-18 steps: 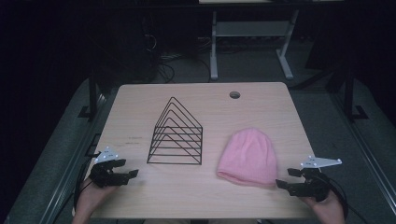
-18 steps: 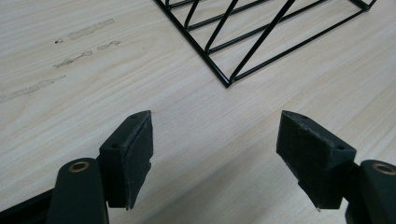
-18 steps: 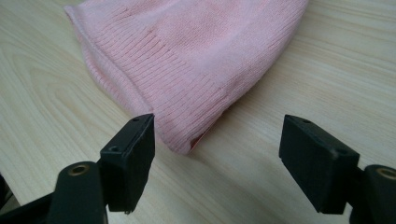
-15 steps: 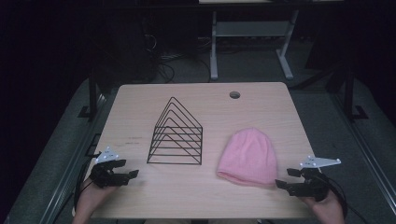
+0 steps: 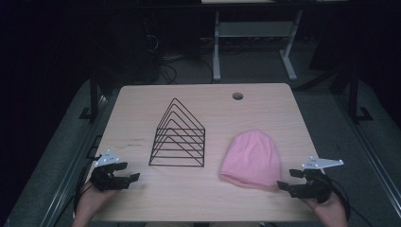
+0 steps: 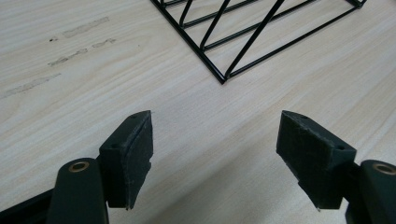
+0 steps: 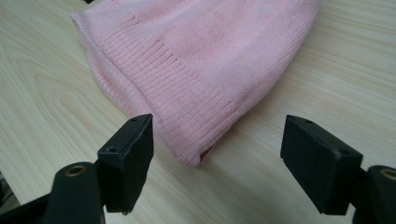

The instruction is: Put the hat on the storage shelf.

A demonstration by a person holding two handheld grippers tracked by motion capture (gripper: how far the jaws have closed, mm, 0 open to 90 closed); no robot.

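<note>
A pink knit hat (image 5: 252,160) lies flat on the right half of the table (image 5: 142,101), its rounded crown pointing away from the person and its ribbed band toward the near edge. In the right gripper view the hat (image 7: 201,65) shows a folded ribbed cuff, and a small red spot sits at the cuff's nearest corner. That corner lies between the two black jaws, a little ahead of them, and nothing is gripped.

The right tool (image 5: 285,186) rests low at the near right corner of the table, just beside the hat's band, held in a hand (image 5: 331,208). Its jaws stand wide apart in its own view (image 7: 215,163).

To the left of the hat, well apart from it, stands a black wire rack (image 5: 177,135) made of triangular frames set in a row on a flat base. The left gripper view shows one corner of the rack (image 6: 224,77) ahead on the pale wood.

The left tool (image 5: 135,177) sits near the table's near left corner, held in the other hand (image 5: 90,201), with its jaws spread wide (image 6: 215,158) over bare table, holding nothing. A round hole (image 5: 237,96) sits near the far edge of the table.
</note>
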